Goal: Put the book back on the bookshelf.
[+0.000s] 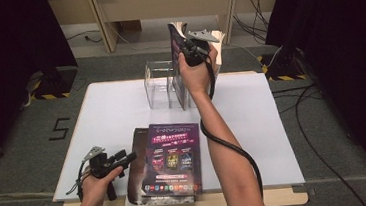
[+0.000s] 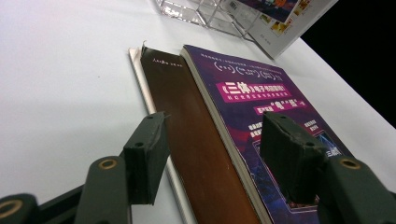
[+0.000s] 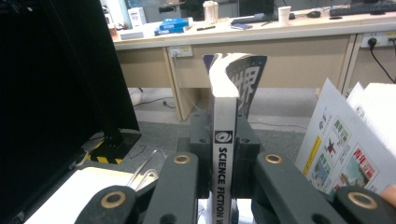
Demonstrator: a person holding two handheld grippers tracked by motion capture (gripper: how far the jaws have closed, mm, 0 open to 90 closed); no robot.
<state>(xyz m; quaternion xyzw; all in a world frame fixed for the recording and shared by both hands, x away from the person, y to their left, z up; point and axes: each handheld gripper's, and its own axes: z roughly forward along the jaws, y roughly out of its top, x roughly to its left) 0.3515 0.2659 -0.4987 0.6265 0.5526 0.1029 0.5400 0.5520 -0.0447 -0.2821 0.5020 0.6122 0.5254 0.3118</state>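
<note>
A purple-covered magazine (image 1: 173,159) (image 2: 261,98) lies on top of a brown book (image 1: 135,162) (image 2: 187,121) at the table's near edge. My left gripper (image 1: 121,161) (image 2: 219,158) rests open just left of this stack, its jaws standing either side of the two books' edges without pressing on them. Over the clear acrylic holder (image 1: 159,85) (image 2: 201,11) at the far middle, my right gripper (image 1: 191,47) (image 3: 224,154) is shut on an upright magazine with a white spine (image 3: 223,121) (image 1: 175,36). Another magazine (image 1: 182,90) (image 3: 345,154) stands in the holder.
The white table top (image 1: 106,114) has bare room left and right of the holder. Black curtains (image 1: 10,48) hang on both sides, and wooden desks (image 1: 162,4) stand behind. Cables (image 1: 313,121) trail on the floor at right.
</note>
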